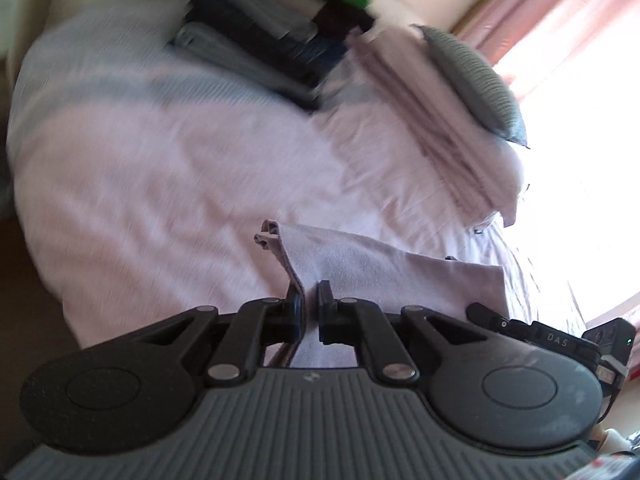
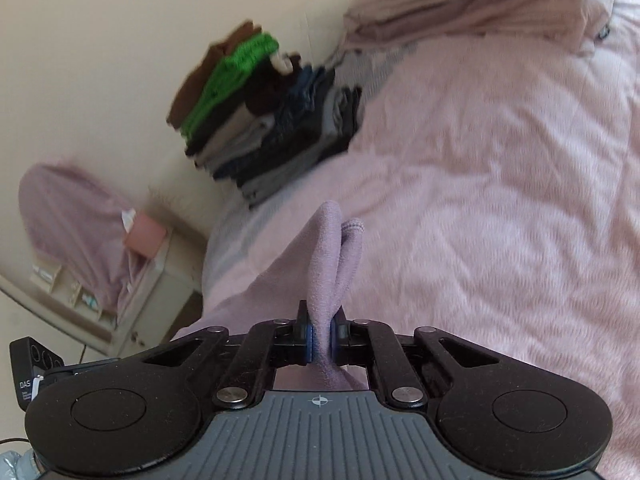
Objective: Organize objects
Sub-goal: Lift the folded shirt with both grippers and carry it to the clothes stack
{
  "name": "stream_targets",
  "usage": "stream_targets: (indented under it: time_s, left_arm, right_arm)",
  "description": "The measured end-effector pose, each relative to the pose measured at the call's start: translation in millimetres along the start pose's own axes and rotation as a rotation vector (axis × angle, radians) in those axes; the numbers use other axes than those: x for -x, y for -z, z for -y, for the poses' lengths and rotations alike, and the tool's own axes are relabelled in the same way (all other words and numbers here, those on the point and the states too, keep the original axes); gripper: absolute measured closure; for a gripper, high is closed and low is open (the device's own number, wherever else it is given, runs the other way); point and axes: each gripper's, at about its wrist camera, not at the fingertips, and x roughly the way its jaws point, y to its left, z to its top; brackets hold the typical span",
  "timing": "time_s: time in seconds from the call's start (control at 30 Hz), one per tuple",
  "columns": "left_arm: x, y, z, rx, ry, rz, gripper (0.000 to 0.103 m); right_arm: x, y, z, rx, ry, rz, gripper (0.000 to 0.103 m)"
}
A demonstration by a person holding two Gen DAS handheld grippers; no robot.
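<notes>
Both grippers held one lilac cloth [image 1: 372, 264] above the bed [image 1: 140, 184]. The right gripper [image 2: 320, 330] was clenched on a bunched fold of the cloth [image 2: 332, 264], which rose between its jaws. The left gripper [image 1: 309, 304] had its jaws drawn near together over a hemmed edge. The edge lay against the left finger [image 1: 295, 306]; a narrow gap showed beside the other, so this hold looked the weaker.

Risks, as judged from this moment:
- The hemmed edge could slip from the left gripper if the two tools moved apart or turned fast; background blur in both views suggested quick motion.
- The slack cloth could sag, drag on the bed and spoil any fold.
- A wide swing toward the wall could knock the stack [image 2: 264, 120] of folded clothes, which stood well apart beside the pillow [image 2: 472, 4].

Pose: both tools were tilted, fingers pointing across the bed toward the stack. The right gripper [image 1: 560, 340] sat near the left one's side, so the cloth span between them was short.
</notes>
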Motion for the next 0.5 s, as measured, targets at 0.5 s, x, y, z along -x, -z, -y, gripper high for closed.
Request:
stream_targets:
  time_s: [0.5]
  left_arm:
    - [61,-139,54,-0.175,0.078,0.199,0.099]
  right_arm:
    - [18,-108,-118,0.108,-0.099,0.244,0.099]
